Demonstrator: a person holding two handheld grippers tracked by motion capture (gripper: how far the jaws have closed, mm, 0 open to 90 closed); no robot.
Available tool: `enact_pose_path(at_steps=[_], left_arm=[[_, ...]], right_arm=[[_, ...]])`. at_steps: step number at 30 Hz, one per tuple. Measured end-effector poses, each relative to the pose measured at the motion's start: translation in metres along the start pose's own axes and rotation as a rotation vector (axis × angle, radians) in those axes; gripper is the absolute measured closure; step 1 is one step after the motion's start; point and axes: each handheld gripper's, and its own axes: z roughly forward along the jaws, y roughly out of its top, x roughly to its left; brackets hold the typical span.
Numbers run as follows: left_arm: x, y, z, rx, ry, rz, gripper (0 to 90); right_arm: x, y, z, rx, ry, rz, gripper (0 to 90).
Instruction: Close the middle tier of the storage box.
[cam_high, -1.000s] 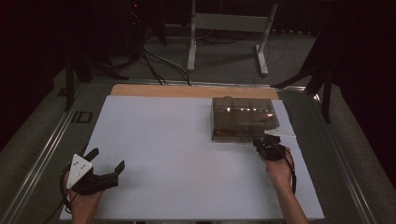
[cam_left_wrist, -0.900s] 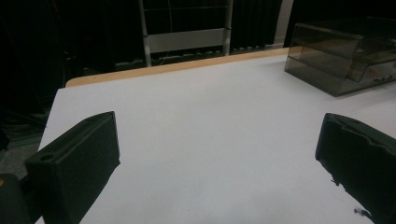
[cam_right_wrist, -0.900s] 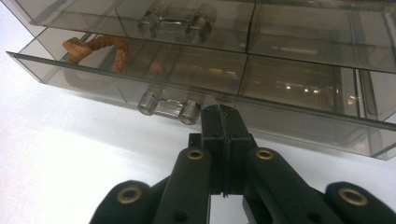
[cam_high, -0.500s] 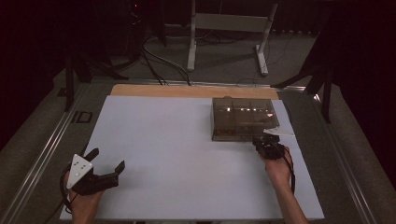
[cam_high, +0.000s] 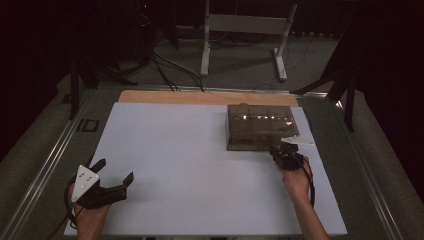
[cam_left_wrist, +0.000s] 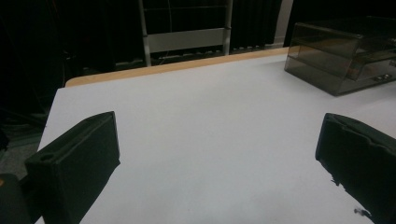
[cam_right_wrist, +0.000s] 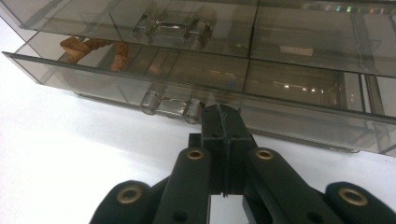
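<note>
A smoky clear drawer box (cam_high: 260, 127) stands on the white table top (cam_high: 190, 165) at the right. My right gripper (cam_high: 281, 151) is at its front right corner. In the right gripper view its jaws (cam_right_wrist: 223, 114) are pressed together with nothing between them, tips just right of the lower drawer's clear handle (cam_right_wrist: 170, 106). The lower drawer (cam_right_wrist: 289, 88) juts out a little past the upper one, whose handle (cam_right_wrist: 170, 25) is above. Brown pieces (cam_right_wrist: 74, 45) lie inside at the left. My left gripper (cam_high: 115, 170) rests at the near left, open and empty (cam_left_wrist: 219, 154).
A wooden strip (cam_high: 205, 97) runs along the table's far edge. Beyond it are a metal stand (cam_high: 245, 30) and cables (cam_high: 165, 65) on the floor. From the left gripper view the drawer box (cam_left_wrist: 341, 60) sits far off to the right.
</note>
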Motion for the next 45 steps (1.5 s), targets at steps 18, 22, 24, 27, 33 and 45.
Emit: enact_pose_path(at_steps=[18,22,24,27,33,45], left_arm=[[0.0,0.0,0.0,0.0,-0.001,0.001,1.2],[0.0,0.0,0.0,0.0,-0.001,0.001,1.2],[0.0,0.0,0.0,0.0,0.0,0.001,1.2],[0.0,0.0,0.0,0.0,0.0,0.001,1.2],[0.0,0.0,0.0,0.0,0.0,0.001,1.2],[0.0,0.0,0.0,0.001,-0.002,0.002,1.2]], right_arm=[[0.002,0.005,0.007,0.0,-0.011,0.006,90.0],[0.001,0.005,0.009,0.002,-0.02,0.007,90.0],[0.0,0.005,0.01,0.001,-0.023,0.007,90.0],[0.0,0.006,0.012,-0.001,-0.026,0.01,90.0],[0.0,0.006,0.015,-0.003,-0.03,0.021,90.0],[0.002,0.01,0.015,-0.007,-0.032,0.018,90.0]])
